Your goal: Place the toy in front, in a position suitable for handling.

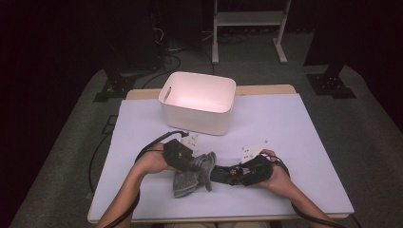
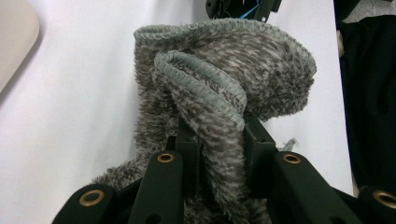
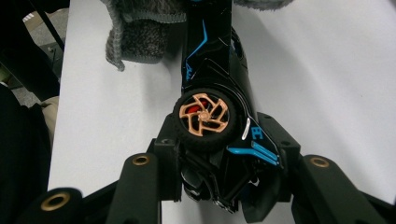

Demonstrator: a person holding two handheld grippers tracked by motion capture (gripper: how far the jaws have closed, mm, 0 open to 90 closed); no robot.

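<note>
Left gripper view gives me the clearest read: my left gripper (image 2: 219, 140) has its jaws clenched on a fold of the grey fuzzy cloth (image 2: 224, 74), the stitched hem bunched up just above the pads. I take it the pinch is there to keep the cloth bunched against the toy while wiping.

In the right gripper view, my right gripper (image 3: 224, 154) is grasping the black toy car (image 3: 219, 88) around its rear, a copper-spoked wheel (image 3: 203, 114) facing the camera, while the car's far end runs under the cloth at the top of the frame. Holding it by the tail leaves the front free for the cloth, I think.

From the high view, both sit low centre on the pale table cover (image 1: 294, 142), with the white bin (image 1: 197, 102) behind them, apart from both.
</note>
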